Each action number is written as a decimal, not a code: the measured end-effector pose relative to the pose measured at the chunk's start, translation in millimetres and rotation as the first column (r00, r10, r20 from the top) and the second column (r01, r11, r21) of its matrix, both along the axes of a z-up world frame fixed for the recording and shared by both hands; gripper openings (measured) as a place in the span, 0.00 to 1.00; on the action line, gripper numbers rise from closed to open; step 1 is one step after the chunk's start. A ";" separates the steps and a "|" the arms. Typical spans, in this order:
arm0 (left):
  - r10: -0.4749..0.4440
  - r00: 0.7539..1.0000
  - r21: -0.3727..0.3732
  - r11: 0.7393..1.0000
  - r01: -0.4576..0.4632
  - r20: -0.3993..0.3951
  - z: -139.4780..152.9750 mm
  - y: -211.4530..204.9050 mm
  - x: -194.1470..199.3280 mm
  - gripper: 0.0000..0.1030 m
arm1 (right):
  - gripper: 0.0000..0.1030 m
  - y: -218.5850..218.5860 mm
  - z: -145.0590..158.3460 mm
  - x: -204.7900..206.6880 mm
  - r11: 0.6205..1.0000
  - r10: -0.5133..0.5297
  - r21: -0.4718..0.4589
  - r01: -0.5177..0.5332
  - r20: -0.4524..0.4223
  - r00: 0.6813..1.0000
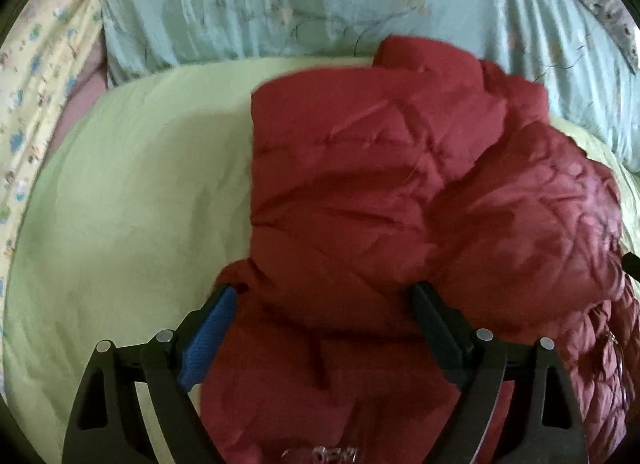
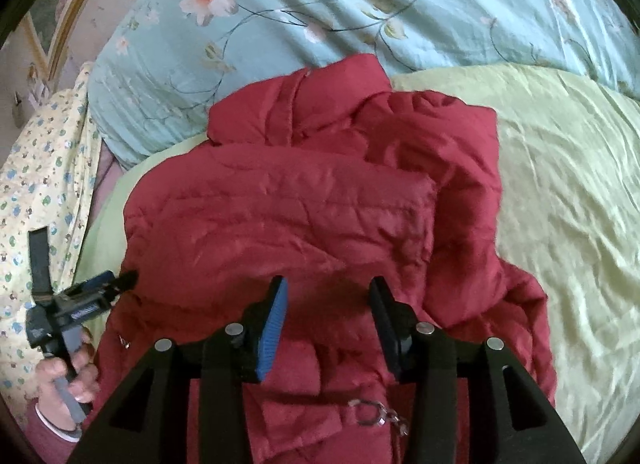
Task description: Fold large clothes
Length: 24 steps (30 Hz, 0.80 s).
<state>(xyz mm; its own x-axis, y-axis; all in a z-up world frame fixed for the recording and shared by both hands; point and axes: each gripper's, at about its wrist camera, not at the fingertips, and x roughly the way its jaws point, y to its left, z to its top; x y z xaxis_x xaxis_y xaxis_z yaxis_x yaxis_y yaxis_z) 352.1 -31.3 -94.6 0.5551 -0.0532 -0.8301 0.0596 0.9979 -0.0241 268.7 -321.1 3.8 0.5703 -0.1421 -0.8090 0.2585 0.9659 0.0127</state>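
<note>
Padding makes the red puffer jacket sit bunched mid-bed on the green sheet, so the left gripper straddles a thick fold, spread wide. Right gripper hovers nearer, jaws parted, pinching nothing.

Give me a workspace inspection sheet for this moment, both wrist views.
Surface: light green sheet, wrinkled.
Job's things: red padded jacket, bunched, partly folded.
Clutter: metal ring clasp lying on the jacket.
Grippers: left gripper wide, jacket between its fingers, grip unclear; right gripper open above the jacket, holding nothing.
Cables: nothing seen.
Surroundings: teal floral quilt behind; yellow patterned fabric at the side.
</note>
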 end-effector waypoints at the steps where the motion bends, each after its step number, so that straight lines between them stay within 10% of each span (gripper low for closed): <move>1: 0.006 1.000 -0.012 1.000 -0.006 -0.014 -3.9 1.5 3.1 0.88 | 0.44 2.0 -1.0 4.3 1.000 0.007 0.001 -0.007 -0.003 1.000; 9: 0.025 0.999 -0.035 0.999 -0.026 -0.035 -17.3 11.1 6.3 0.98 | 0.51 0.5 -38.3 36.8 0.990 -0.020 -0.144 0.001 -0.126 0.992; 24: 0.034 0.999 -0.138 0.990 -0.039 -0.036 -10.2 29.3 -5.3 0.98 | 0.52 -8.6 -21.4 17.2 0.999 -0.048 -0.028 0.046 -0.086 0.995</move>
<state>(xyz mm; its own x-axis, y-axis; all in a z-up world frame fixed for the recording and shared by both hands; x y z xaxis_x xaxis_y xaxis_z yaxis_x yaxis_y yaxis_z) 346.8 -2.0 -104.8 0.5308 -0.1490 -0.8343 0.0204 0.9864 -0.1632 285.9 -329.7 -17.6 0.4904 -0.1886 -0.8508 0.3029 0.9523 -0.0365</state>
